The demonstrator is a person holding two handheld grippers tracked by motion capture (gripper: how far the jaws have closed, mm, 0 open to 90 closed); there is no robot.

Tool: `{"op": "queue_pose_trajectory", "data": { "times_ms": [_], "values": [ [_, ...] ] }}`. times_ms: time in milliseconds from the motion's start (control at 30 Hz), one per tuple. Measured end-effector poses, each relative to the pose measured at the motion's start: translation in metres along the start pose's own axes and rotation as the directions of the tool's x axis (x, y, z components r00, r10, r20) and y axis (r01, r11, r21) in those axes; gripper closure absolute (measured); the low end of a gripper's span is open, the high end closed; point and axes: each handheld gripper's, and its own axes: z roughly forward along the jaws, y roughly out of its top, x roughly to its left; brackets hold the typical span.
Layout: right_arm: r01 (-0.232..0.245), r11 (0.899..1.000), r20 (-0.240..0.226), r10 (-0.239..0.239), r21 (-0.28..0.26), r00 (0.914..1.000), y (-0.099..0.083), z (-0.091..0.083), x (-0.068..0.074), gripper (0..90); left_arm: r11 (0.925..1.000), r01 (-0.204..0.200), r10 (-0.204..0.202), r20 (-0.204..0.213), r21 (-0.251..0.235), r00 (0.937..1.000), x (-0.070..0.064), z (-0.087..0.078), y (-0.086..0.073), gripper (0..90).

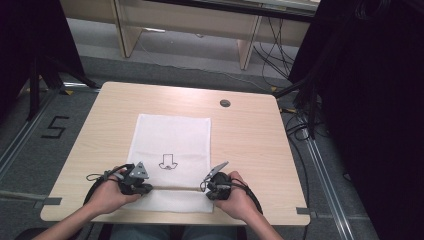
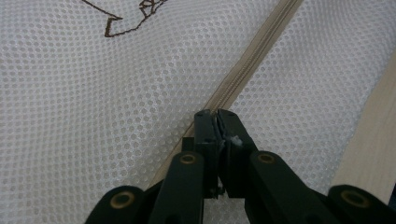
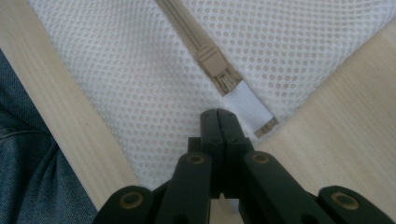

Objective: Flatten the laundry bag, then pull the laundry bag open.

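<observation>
A white mesh bag (image 1: 172,140) lies flat in the middle of the wooden table (image 1: 250,140), a brown arrow print (image 1: 168,162) on it. Its beige zipper (image 1: 175,188) runs across near the front edge. My left gripper (image 1: 146,189) is at the zipper's left end. In the left gripper view, the left gripper (image 2: 216,114) is shut, with a scrap of white mesh pinched right on the zipper tape (image 2: 247,65). My right gripper (image 3: 218,114) is shut at the bag's right corner, just short of the zipper slider (image 3: 215,63) and a white end tab (image 3: 247,106).
A round cable grommet (image 1: 225,103) sits near the table's far edge. Bare wood surrounds the bag. Black stands and cables (image 1: 305,100) flank the table on the floor. A denim-clad leg (image 3: 28,154) shows past the front edge.
</observation>
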Motion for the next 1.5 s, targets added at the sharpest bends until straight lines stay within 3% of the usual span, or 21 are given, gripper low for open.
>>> {"op": "queue_pose_trajectory", "data": {
  "times_ms": [100,133,200,333,533,567,667,733,800,967,1033,1067,1133,1167,1400,1433,1500],
  "values": [
    [0.027,1.0,0.003,-0.027,0.004,0.9996,0.001,0.003,0.001,90.0,0.9999,0.009,-0.009,0.004,0.006,1.0,0.0,0.0,-0.001,86.5],
    [0.012,1.0,-0.007,-0.011,0.011,0.9999,0.001,0.003,0.003,90.0,0.9999,0.013,-0.013,0.001,0.006,0.9999,0.0,0.0,-0.001,86.5],
    [0.019,1.0,0.0,-0.019,0.009,0.9998,0.002,0.003,0.004,90.0,0.9998,-0.015,0.015,-0.004,0.013,0.9999,0.002,0.0,-0.001,86.6],
    [0.017,1.0,0.001,-0.017,0.006,0.9999,0.002,0.004,0.006,90.0,0.9998,0.015,-0.015,-0.005,0.014,0.9999,0.002,0.001,0.0,86.5],
    [0.016,1.0,-0.013,-0.016,0.005,0.9998,0.002,0.004,0.011,90.0,0.9999,0.006,-0.006,-0.021,0.015,0.9998,0.006,0.0,0.0,86.4],
    [0.021,1.0,-0.014,-0.021,0.002,0.9997,0.002,0.005,0.012,90.0,0.9995,0.031,-0.031,-0.017,0.006,0.9994,0.006,0.001,-0.001,86.2],
    [0.018,1.0,-0.027,-0.018,-0.009,0.9995,0.001,0.004,0.01,90.0,0.9994,0.034,-0.034,-0.013,0.012,0.9993,0.005,-0.001,0.0,84.5],
    [-0.007,0.999,-0.036,0.005,-0.038,0.9994,0.0,0.0,0.007,88.5,0.9996,0.028,-0.028,-0.012,0.004,0.9995,0.005,-0.002,0.001,82.1],
    [-0.019,0.996,-0.009,0.019,-0.085,0.9998,-0.001,-0.008,0.004,84.9,0.9995,0.029,-0.029,-0.018,-0.014,0.9994,0.004,-0.002,0.003,78.8],
    [-0.084,0.98,0.029,0.091,-0.18,0.9955,-0.009,-0.022,-0.011,79.2,0.9976,0.05,-0.051,-0.014,-0.047,0.9986,0.005,-0.003,0.003,72.6],
    [-0.111,0.977,0.03,0.119,-0.184,0.9925,-0.012,-0.023,-0.017,77.6,0.9953,0.067,-0.068,-0.011,-0.069,0.9976,0.006,-0.002,0.003,69.8],
    [-0.132,0.974,0.022,0.138,-0.182,0.9902,-0.014,-0.024,-0.019,77.1,0.9958,0.057,-0.058,-0.011,-0.072,0.9983,0.007,-0.003,0.003,68.5],
    [-0.122,0.972,0.031,0.131,-0.2,0.9909,-0.015,-0.023,-0.024,76.1,0.9924,0.084,-0.085,-0.007,-0.089,0.9964,0.007,-0.003,0.003,65.5],
    [-0.146,0.97,0.031,0.155,-0.192,0.9874,-0.015,-0.024,-0.023,75.4,0.9922,0.084,-0.085,-0.009,-0.093,0.9963,0.007,-0.003,0.003,64.6],
    [-0.147,0.964,0.019,0.155,-0.221,0.9877,-0.012,-0.027,-0.022,71.2,0.9875,0.077,-0.079,-0.008,-0.137,0.9968,0.008,-0.005,0.002,59.3],
    [-0.147,0.967,0.018,0.154,-0.207,0.988,-0.011,-0.028,-0.023,70.1,0.9843,0.095,-0.095,0.002,-0.149,0.9954,0.007,-0.005,0.001,58.9],
    [-0.142,0.969,0.02,0.149,-0.203,0.9886,-0.01,-0.026,-0.025,68.2,0.9809,0.086,-0.085,0.013,-0.175,0.9963,0.007,-0.006,0.002,57.6]
  ]
}}
